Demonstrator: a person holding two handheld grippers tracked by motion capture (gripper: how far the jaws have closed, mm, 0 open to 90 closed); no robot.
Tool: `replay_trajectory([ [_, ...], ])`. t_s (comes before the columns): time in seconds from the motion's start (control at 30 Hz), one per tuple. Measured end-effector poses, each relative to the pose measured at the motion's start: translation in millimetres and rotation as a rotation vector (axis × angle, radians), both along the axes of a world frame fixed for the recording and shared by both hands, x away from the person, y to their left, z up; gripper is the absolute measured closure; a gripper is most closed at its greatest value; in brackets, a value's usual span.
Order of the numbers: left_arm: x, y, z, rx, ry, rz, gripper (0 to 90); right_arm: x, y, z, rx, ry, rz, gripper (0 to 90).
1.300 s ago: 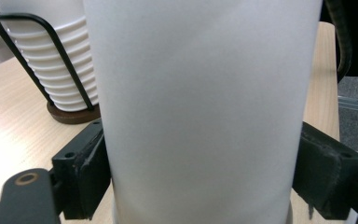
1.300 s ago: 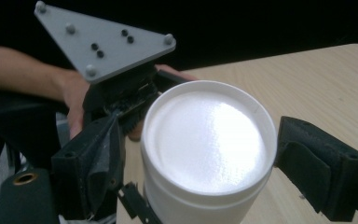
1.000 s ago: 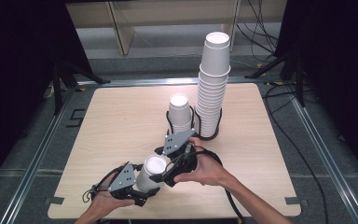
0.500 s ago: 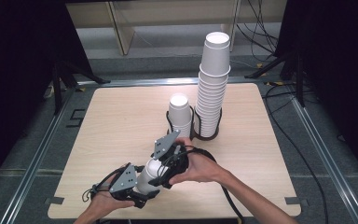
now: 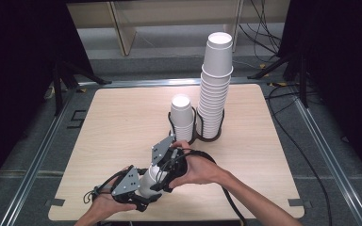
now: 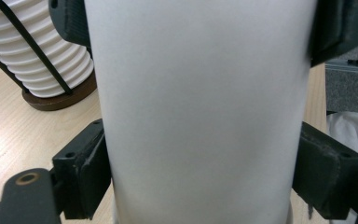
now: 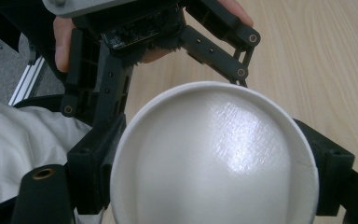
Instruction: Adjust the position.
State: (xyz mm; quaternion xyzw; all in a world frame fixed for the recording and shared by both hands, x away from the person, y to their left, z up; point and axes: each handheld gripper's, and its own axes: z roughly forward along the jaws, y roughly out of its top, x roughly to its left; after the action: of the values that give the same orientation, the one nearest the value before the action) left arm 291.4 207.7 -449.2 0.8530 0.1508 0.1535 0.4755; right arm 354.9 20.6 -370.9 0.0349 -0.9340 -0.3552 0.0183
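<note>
White paper cup (image 5: 150, 179): low over the tabletop (image 5: 122, 122) near its front edge, clamped between left tongs (image 5: 139, 190) and right tongs (image 5: 162, 176), both closed on its sides.

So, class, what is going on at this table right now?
A person holds a white paper cup between two hand-held grippers near the front edge of the light wooden table. The left gripper is shut on the cup's side, and the right gripper's jaws flank the cup's closed end. Behind stand a short and a tall stack of white cups in black wire holders.
</note>
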Motion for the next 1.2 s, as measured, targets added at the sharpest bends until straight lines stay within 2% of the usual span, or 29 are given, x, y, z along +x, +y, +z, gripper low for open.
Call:
replay_trajectory([
  [0.07,-0.5,-0.7,-0.4,0.004,-0.002,-0.001,16.0,-0.4,0.0,-0.2,-0.010,0.001,0.002,22.0],
  [0.1,-1.1,-0.3,0.5,0.026,-0.003,0.002,16.1,-0.3,0.2,-0.8,-0.015,0.006,0.004,22.1],
  [0.27,-0.6,-0.7,-0.7,0.016,-0.007,-0.003,16.0,-1.2,0.7,-1.0,-0.025,0.000,0.001,23.3],
  [0.33,0.2,-1.0,-2.1,-0.009,-0.002,-0.009,14.9,-1.7,0.0,0.4,-0.028,0.002,-0.004,23.3],
  [0.4,-0.2,0.0,-2.1,-0.011,-0.022,0.001,13.8,-1.2,-0.3,1.4,-0.028,-0.001,-0.001,23.3],
  [0.47,-0.2,0.7,-2.8,-0.045,-0.017,0.000,12.9,-1.0,-1.1,3.0,-0.025,-0.010,-0.012,23.4],
  [0.53,0.4,2.0,-2.3,-0.073,-0.015,-0.003,12.7,-2.4,-3.2,5.1,-0.022,0.009,-0.034,23.5],
  [0.57,0.2,3.3,-1.3,-0.068,-0.022,0.007,12.7,0.1,-2.9,4.5,-0.005,-0.011,-0.013,23.5],
  [0.6,0.9,3.3,-1.6,-0.096,-0.014,-0.002,12.6,-1.1,-4.6,6.4,-0.004,0.002,-0.024,23.5],
  [0.63,0.7,4.7,-0.7,-0.092,-0.015,0.005,12.5,-1.9,-6.6,7.8,-0.010,0.016,-0.050,23.6],
  [0.67,0.9,4.9,-1.0,-0.106,-0.005,0.010,12.0,-0.3,-6.9,8.1,0.007,0.006,-0.032,23.6],
  [0.7,1.3,6.0,-1.2,-0.112,0.001,0.012,11.8,-1.5,-9.0,9.8,-0.001,0.019,-0.054,23.6],
  [0.8,2.0,9.4,-1.9,-0.138,-0.012,0.003,11.2,-1.3,-14.3,12.7,0.003,0.025,-0.078,23.9],
  [0.83,2.7,9.1,-1.8,-0.157,-0.012,-0.007,11.3,-1.7,-15.9,13.3,0.007,0.041,-0.085,24.0],
  [0.87,1.5,9.7,-0.3,-0.150,-0.015,0.002,11.2,1.3,-16.4,13.4,0.034,0.014,-0.051,24.0],
  [0.9,2.2,9.5,-0.3,-0.163,-0.023,-0.006,11.1,1.6,-17.8,14.1,0.041,0.010,-0.052,24.0],
  [1.0,2.1,10.8,1.3,-0.176,-0.025,-0.005,11.1,0.7,-20.3,16.0,0.052,0.026,-0.062,24.1],
  [1.07,2.8,11.0,0.6,-0.207,-0.028,-0.010,11.2,0.7,-21.4,16.4,0.054,0.022,-0.067,24.1],
  [1.2,2.3,12.9,1.9,-0.192,-0.024,0.011,10.4,0.0,-23.4,16.9,0.061,0.042,-0.076,24.2],
])
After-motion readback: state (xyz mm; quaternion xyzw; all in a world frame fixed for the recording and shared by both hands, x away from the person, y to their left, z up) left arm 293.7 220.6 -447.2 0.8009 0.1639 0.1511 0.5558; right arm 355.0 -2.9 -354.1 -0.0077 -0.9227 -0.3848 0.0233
